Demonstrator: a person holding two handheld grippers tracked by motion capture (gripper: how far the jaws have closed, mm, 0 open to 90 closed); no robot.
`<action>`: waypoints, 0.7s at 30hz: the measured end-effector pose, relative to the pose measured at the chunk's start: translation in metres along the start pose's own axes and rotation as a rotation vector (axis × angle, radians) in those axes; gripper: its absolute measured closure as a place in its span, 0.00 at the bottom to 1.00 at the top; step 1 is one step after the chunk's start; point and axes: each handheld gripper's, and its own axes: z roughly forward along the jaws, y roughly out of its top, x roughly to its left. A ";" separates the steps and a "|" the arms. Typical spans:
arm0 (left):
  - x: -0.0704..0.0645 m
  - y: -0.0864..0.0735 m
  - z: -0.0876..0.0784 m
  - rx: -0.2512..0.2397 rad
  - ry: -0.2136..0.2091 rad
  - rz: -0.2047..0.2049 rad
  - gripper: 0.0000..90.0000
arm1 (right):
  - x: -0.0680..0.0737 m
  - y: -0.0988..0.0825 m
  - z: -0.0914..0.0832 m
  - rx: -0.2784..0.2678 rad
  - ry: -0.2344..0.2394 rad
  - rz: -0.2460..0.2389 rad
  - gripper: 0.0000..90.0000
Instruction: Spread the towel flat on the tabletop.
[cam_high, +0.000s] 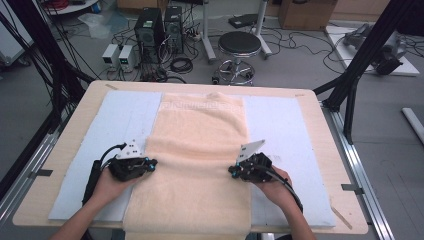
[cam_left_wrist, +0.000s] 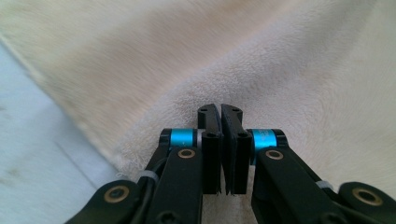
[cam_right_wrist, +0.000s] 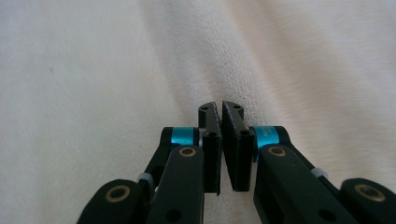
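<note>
A cream terry towel (cam_high: 200, 150) lies lengthwise down the middle of the table, with a fold line across it at about mid length. My left gripper (cam_high: 152, 164) rests at the towel's left edge just below that fold and points inward. My right gripper (cam_high: 231, 171) sits at the right edge and points inward too. In the left gripper view the jaws (cam_left_wrist: 219, 109) stand shut over the towel (cam_left_wrist: 280, 70), with no cloth showing between the pads. The right gripper view shows the same: jaws (cam_right_wrist: 219, 106) shut above the towel (cam_right_wrist: 93, 70).
A pale blue mat (cam_high: 125, 115) covers the wooden table (cam_high: 75, 130) under the towel and shows beside the towel's edge (cam_left_wrist: 37, 154). The towel's near end hangs over the front edge. Beyond the table stand a stool (cam_high: 239, 45) and computer towers (cam_high: 150, 30) on the floor.
</note>
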 end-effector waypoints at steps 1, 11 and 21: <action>0.001 0.002 0.001 0.004 0.022 0.007 0.95 | -0.005 0.000 0.001 -0.001 -0.020 0.021 0.94; -0.011 -0.010 -0.032 -0.041 -0.076 0.047 0.75 | 0.011 -0.003 -0.020 -0.061 0.003 -0.011 0.75; -0.023 -0.039 -0.028 0.074 -0.199 0.101 0.65 | 0.036 -0.031 0.000 0.054 0.102 -0.024 0.70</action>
